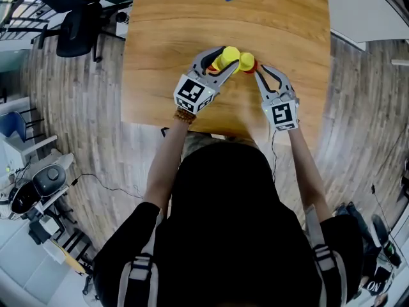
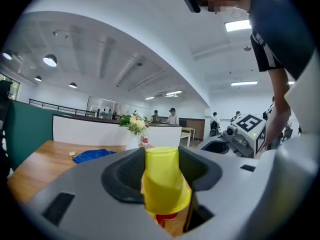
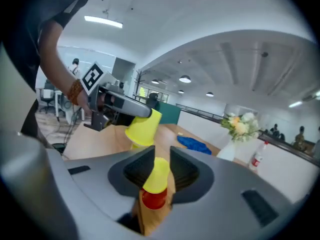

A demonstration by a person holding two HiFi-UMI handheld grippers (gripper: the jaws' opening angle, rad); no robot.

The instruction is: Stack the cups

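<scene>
Seen from above, the 2 grippers meet over the worktop (image 1: 166, 37). The left gripper (image 1: 230, 58) has its fingers spread wide, clamped on 1 upturned yellow cup (image 2: 162, 179). The right gripper (image 1: 255, 69), in its own view, has its fingers nearly together, pinching a 2nd yellow cup (image 3: 156, 176) that caps a red cup (image 3: 154, 200).

We see a wooden table (image 1: 166, 50) on a grey plank floor (image 1: 64, 146), a black office chair (image 1: 78, 31) beside it, round ceiling lamps (image 2: 49, 60) overhead, a white counter (image 2: 85, 131) behind.

Ceiling lamps (image 2: 50, 60) light evenly; fisheye edges warp, corners dark.
</scene>
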